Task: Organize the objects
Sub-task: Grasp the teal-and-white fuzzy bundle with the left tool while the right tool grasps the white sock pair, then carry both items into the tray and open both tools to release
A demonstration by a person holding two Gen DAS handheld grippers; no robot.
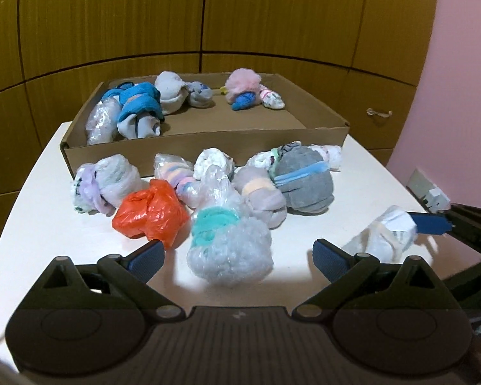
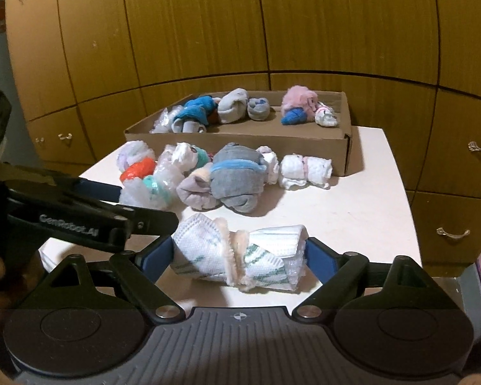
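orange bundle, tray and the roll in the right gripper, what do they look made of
Orange bundle: thin plastic bag film, likely; glossy, crinkled, with sharp highlights.
Tray: brown corrugated cardboard, matte, with folded corners.
Roll: knitted fabric, probably a sock; ribbed weave and fuzzy peach edge, with what looks like bubble wrap at one end. It sits between the right gripper's pads.

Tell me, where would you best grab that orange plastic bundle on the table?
Probably across the orange bundle's crumpled top, coming from above. Other bundles crowd behind and beside it, like the bubble-wrapped bundle, and the plastic should squash between the fingers.
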